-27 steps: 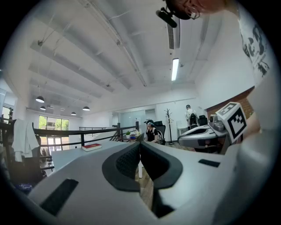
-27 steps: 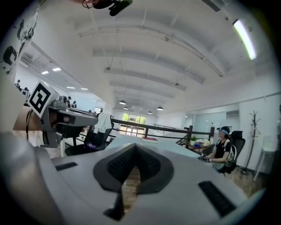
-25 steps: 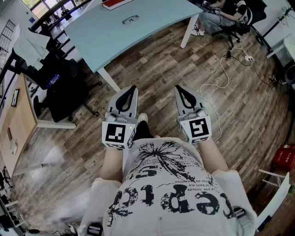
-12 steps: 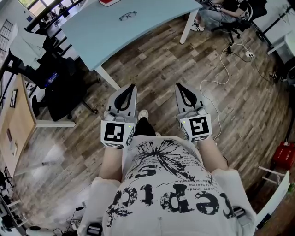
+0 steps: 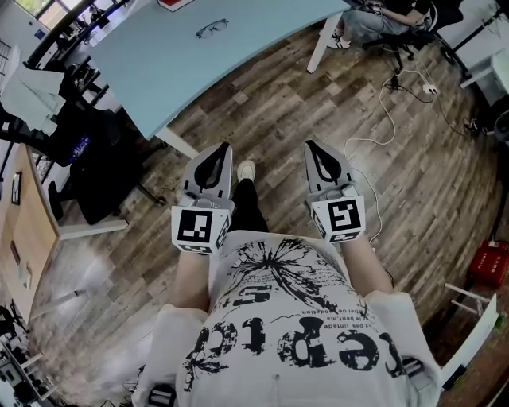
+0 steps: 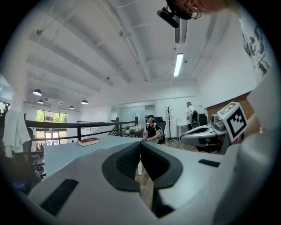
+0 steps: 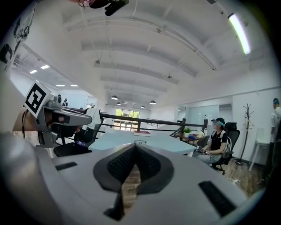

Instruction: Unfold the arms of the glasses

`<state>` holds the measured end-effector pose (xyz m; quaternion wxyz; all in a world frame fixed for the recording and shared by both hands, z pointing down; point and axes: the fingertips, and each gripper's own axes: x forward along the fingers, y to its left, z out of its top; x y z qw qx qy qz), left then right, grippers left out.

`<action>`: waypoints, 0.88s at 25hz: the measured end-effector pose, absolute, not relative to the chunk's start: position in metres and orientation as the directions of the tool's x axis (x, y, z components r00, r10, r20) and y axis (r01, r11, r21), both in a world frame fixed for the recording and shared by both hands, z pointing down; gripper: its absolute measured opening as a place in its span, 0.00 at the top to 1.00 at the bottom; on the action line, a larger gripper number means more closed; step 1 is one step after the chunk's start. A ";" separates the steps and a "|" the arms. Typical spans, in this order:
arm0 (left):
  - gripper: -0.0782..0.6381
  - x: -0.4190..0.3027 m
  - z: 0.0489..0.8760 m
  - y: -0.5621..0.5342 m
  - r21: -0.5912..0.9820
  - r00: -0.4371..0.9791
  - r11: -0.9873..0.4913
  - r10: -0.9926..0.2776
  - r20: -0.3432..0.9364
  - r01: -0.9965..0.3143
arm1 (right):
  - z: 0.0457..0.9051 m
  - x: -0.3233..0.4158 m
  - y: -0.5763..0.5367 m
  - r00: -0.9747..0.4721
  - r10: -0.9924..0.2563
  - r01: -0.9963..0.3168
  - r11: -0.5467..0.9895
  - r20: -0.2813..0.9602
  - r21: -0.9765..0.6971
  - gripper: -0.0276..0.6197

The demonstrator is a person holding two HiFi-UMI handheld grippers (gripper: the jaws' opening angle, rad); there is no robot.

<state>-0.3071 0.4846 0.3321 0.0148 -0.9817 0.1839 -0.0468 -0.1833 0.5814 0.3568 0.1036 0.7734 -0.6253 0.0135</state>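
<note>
Standing on a wood floor [image 5: 270, 119], a person in a printed T-shirt [image 5: 294, 318] holds the left tool [image 5: 221, 153] and the right tool [image 5: 313, 148] side by side in front of the body. Both point toward a pale blue desk [image 5: 238, 56]. Each tool's jaws are pressed together with nothing between them. The glasses [image 5: 212, 29] lie on the desk, well apart from both tools; they are too small to tell how their arms sit. A red book [image 5: 179, 4] lies beyond them. In the right gripper view, the glasses sit straight ahead above the closed tips. A seated person [image 5: 382, 12] is past the desk's right end, and a white cable [image 5: 374, 151] trails across the floor.
</note>
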 end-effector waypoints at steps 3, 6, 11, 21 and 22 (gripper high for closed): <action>0.87 -0.286 0.333 0.440 -0.044 0.932 -0.937 -0.350 0.092 -0.347 | 0.361 -0.161 0.540 0.251 -0.954 -0.964 -0.231 0.164 0.134 0.94; 0.87 -0.254 0.330 0.384 -0.036 0.939 -0.943 -0.332 0.088 -0.331 | 0.356 -0.130 0.489 0.285 -0.944 -0.954 -0.263 0.168 0.141 0.94; 0.87 -0.200 0.325 0.293 -0.037 0.949 -0.954 -0.301 0.094 -0.299 | 0.348 -0.076 0.403 0.321 -0.931 -0.942 -0.295 0.175 0.157 0.94; 0.87 -0.151 0.316 0.134 -0.021 0.936 -0.940 -0.342 0.081 -0.341 | 0.339 -0.023 0.237 0.280 -0.942 -0.949 -0.242 0.186 0.203 0.94; 0.87 -0.149 0.318 0.124 -0.018 0.933 -0.937 -0.350 0.085 -0.350 | 0.339 -0.019 0.225 0.269 -0.944 -0.952 -0.230 0.192 0.204 0.94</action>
